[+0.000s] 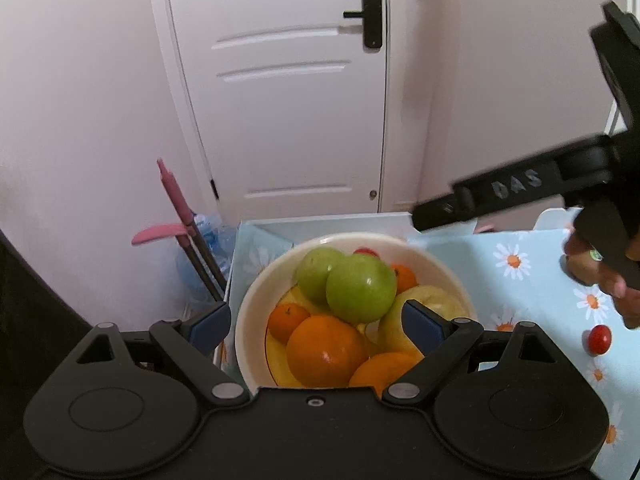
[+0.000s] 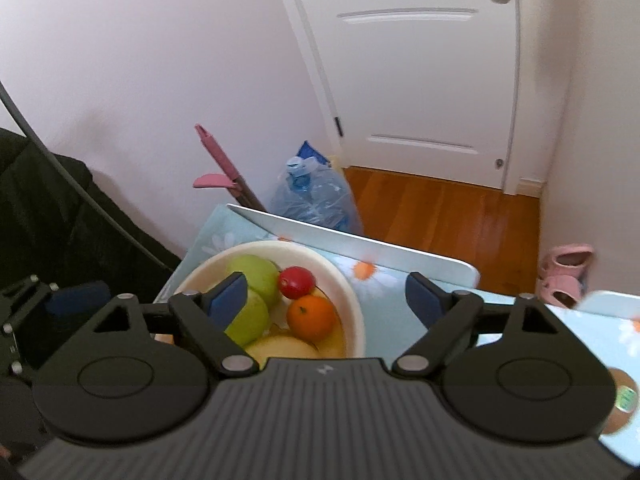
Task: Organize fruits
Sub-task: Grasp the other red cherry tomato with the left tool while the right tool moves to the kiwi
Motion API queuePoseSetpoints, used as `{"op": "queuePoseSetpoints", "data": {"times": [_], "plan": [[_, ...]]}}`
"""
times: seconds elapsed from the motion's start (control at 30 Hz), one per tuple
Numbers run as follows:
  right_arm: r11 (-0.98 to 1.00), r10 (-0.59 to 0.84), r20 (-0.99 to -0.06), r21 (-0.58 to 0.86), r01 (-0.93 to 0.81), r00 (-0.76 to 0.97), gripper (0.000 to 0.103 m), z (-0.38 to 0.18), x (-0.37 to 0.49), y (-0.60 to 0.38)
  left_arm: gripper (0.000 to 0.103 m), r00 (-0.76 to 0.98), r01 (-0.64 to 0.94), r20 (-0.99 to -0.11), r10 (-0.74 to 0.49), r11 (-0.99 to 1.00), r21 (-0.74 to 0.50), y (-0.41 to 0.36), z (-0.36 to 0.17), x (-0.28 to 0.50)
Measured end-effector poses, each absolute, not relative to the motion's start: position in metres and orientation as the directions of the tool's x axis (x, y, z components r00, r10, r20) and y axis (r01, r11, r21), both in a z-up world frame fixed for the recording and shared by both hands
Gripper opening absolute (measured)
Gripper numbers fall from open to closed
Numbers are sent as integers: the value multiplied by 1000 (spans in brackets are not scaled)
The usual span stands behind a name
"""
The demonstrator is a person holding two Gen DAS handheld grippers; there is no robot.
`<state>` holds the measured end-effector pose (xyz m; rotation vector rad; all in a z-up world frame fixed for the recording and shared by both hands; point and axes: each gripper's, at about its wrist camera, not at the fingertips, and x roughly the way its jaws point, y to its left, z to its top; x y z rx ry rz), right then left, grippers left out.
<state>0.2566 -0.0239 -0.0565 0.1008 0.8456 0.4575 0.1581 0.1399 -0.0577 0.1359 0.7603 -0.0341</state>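
A cream bowl [image 1: 248, 304] on the daisy-print tablecloth [image 1: 532, 280] holds two green apples [image 1: 360, 292], several oranges [image 1: 326, 350], yellow fruit and a small red fruit. My left gripper [image 1: 316, 322] is open and empty, hovering over the bowl. My right gripper [image 2: 326, 294] is open and empty above the bowl [image 2: 352, 304], over an orange [image 2: 311, 317] and a red fruit [image 2: 296, 282]. A small red fruit [image 1: 600, 339] lies on the cloth to the right. A kiwi [image 2: 622, 404] lies at the right edge of the right wrist view.
The bowl stands near the table's far left corner. Beyond the edge are a pink mop handle [image 2: 224, 162], a blue water bottle [image 2: 316, 196], a wooden floor, a white door [image 1: 288, 92] and pink shoes [image 2: 564, 276]. The right gripper's body [image 1: 560, 184] crosses the left wrist view.
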Motion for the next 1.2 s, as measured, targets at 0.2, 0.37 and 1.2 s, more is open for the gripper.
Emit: {"op": "queuePoseSetpoints", "data": {"times": [0.2,0.37,1.2], "plan": [[917,392,-686,235,-323,613,103,-38,231,-74,95,760,92,-649,26,985,147,124,-37,150],[931,350,-675,175,-321,649,103,-29,208,-121,97,774,76,-633,34,986,145,97,-27,137],[876,413,-688,118,-468,597,103,-79,186,-285,102,726,135,-687,-27,985,104,-99,-85,99]]}}
